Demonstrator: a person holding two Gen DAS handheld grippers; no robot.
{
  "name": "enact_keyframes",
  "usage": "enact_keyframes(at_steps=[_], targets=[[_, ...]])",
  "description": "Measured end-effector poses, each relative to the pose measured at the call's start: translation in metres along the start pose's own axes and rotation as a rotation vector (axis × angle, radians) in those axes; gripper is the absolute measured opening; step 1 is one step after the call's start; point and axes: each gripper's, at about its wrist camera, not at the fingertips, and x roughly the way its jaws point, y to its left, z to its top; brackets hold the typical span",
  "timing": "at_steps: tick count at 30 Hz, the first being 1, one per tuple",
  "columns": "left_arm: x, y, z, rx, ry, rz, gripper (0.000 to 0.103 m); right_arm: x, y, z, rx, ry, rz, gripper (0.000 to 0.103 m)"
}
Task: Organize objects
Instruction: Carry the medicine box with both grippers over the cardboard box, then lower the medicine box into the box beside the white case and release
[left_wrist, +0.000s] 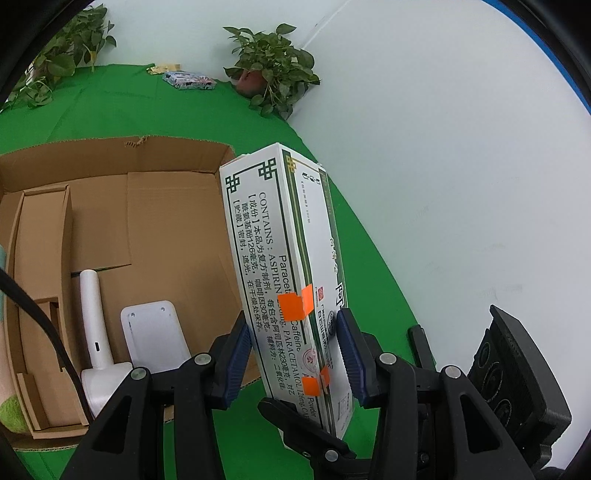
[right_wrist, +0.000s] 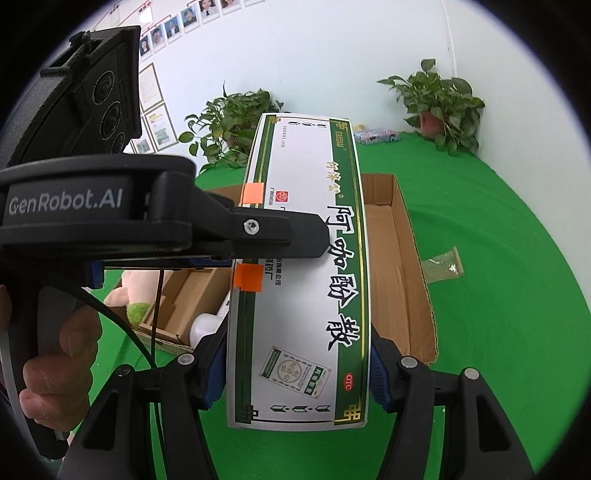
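A white and green medicine box (left_wrist: 284, 266) with orange tape is held above the green table, next to an open cardboard box (left_wrist: 147, 221). My left gripper (left_wrist: 295, 354) is shut on the medicine box's narrow sides. My right gripper (right_wrist: 297, 365) is shut on the same medicine box (right_wrist: 303, 258) across its wide face. The left gripper (right_wrist: 258, 236) shows in the right wrist view clamping the box's left edge. The cardboard box (right_wrist: 399, 258) lies behind the medicine box there.
Inside the cardboard box lie a white handheld device (left_wrist: 96, 332), a white flat piece (left_wrist: 151, 332) and cardboard inserts (left_wrist: 40, 240). A plush toy (right_wrist: 129, 295) sits left of the box. Potted plants (left_wrist: 273, 77), a small packet (left_wrist: 188, 79) and a sachet (right_wrist: 443, 264) lie on the table.
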Motion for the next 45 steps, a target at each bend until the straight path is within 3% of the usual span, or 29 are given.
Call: enact_keyframes(at_steps=[23, 37, 45], targets=[[0.064, 0.055, 0.005, -0.084, 0.077, -0.018, 0.043, 0.041, -0.019, -0.01, 0.035, 0.114, -0.017, 0.06], [0.062, 0.069, 0.013, -0.099, 0.067, -0.043, 0.043, 0.044, -0.015, -0.003, 0.014, 0.116, -0.025, 0.06], [0.069, 0.095, 0.031, -0.157, 0.08, -0.032, 0.043, 0.062, -0.01, 0.01, 0.022, 0.148, 0.006, 0.06]])
